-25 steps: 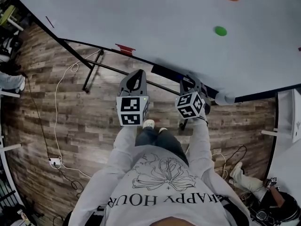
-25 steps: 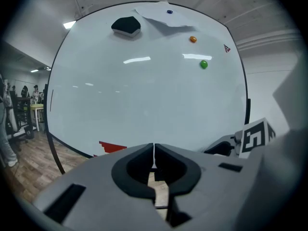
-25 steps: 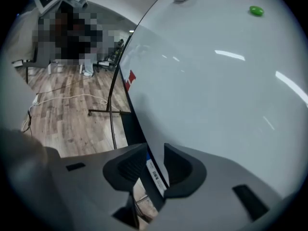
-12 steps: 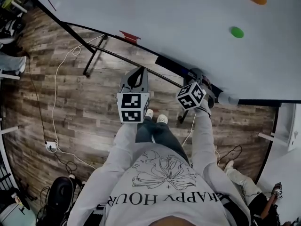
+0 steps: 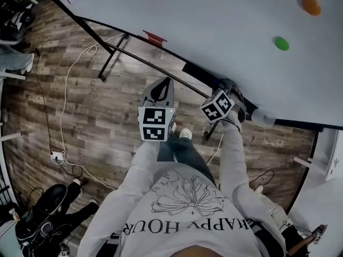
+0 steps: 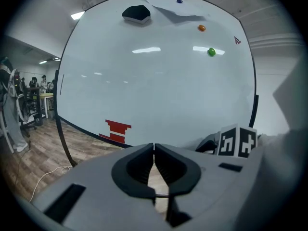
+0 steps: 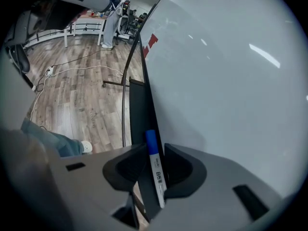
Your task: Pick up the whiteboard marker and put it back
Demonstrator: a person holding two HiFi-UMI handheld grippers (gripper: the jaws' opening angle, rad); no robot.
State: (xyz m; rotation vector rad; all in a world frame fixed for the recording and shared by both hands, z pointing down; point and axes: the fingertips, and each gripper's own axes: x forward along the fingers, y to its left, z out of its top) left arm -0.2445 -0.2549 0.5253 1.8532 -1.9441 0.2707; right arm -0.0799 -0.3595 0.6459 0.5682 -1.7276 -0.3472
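Observation:
The whiteboard marker (image 7: 155, 170), white with a blue cap, lies along the dark tray (image 7: 137, 109) under the whiteboard (image 7: 216, 71). My right gripper (image 7: 155, 149) points down at the tray with the marker between its jaws. The jaws have just been opening; a gap shows on the marker's left side and they stand open around it. In the head view the right gripper (image 5: 231, 87) is at the board's lower edge. My left gripper (image 5: 162, 87) hovers over the floor to its left, shut (image 6: 154, 150) with nothing in it.
On the whiteboard (image 5: 203, 20) are a green magnet (image 5: 281, 43), an orange magnet (image 5: 311, 5), a black eraser (image 6: 136, 13) and a red marking (image 6: 117, 130). The board's stand legs (image 5: 110, 63) and a white cable (image 5: 64, 116) cross the wooden floor. A person (image 5: 48, 213) sits at the lower left.
Both grippers have sunk a little toward the tray. The right gripper's marker cube has rolled and now sits closer to the board's lower edge.

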